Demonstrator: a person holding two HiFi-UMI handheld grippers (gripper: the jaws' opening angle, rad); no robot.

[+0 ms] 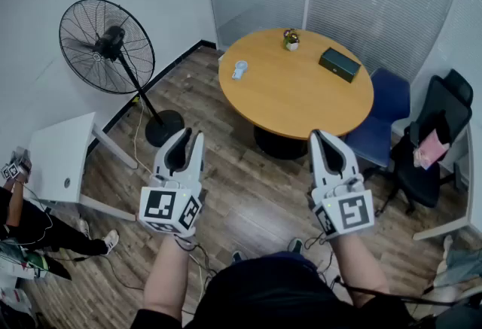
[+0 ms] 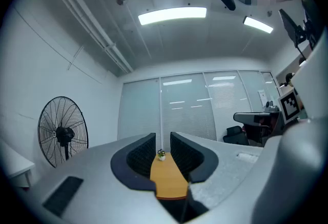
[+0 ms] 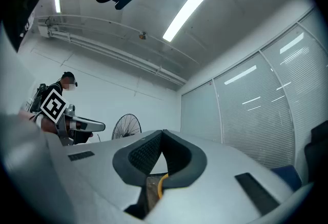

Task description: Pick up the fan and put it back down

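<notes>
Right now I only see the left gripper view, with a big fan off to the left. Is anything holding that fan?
Observer: No. The fan stands alone on its round base on the wood floor, clear of both tools.
Operator: What is the other tool doing?
Observer: The right tool is shut with nothing in it, held up beside the left tool.
Operator: Anything on the table besides the little plant?
Observer: A dark green box lies near the far right edge of the round table.
</notes>
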